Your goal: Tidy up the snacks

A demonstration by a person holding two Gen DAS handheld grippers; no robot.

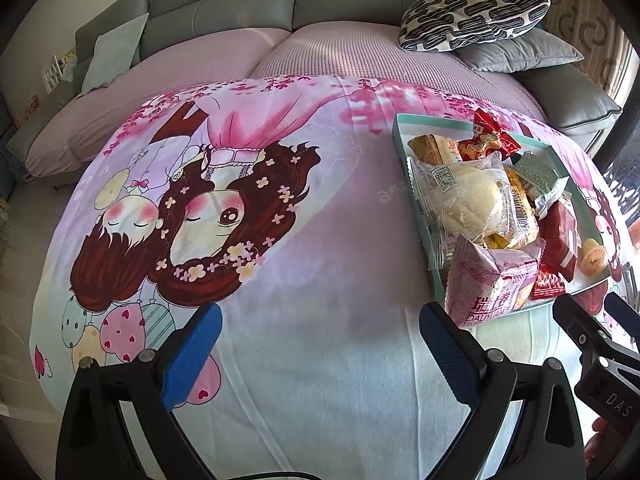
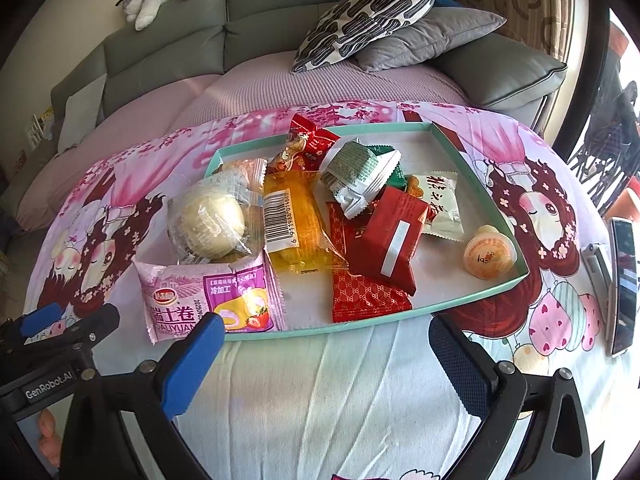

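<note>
- Beneath and ahead of both pairs of fingers: a pink cartoon-printed cloth [image 2: 328, 380] spread over the counter, a grey sofa [image 1: 240, 4] beyond it.
- Straight ahead of the right gripper [image 2: 326, 344], just past its fingertips: a shallow teal-rimmed cardboard tray [image 2: 460, 300] heaped with wrapped snacks; ahead and to the right of the left gripper [image 1: 320, 326].
- Near the right gripper's left finger [image 2: 192, 364]: a pink swiss-roll packet [image 2: 200, 296], overhanging the tray's near rim; in the left wrist view, just beyond the left gripper's right finger [image 1: 448, 352].
- Behind that packet: a clear-wrapped pale round bun [image 2: 208, 216].
- Centre of tray, between the lines of the right fingers: an orange clear-wrapped cake with a barcode [image 2: 292, 220], then a dark red square pouch [image 2: 392, 240] lying on a red patterned sachet [image 2: 360, 292].
- Further back: a green-and-white crinkled packet [image 2: 356, 172].
- Toward the right finger's side, in the tray's near corner: a small orange jelly cup [image 2: 490, 254].
- Both grippers: fingers spread wide, gripping nothing, resting short of the tray.
- Far right of the right fingers: a phone [image 2: 624, 284] on the cloth.
</note>
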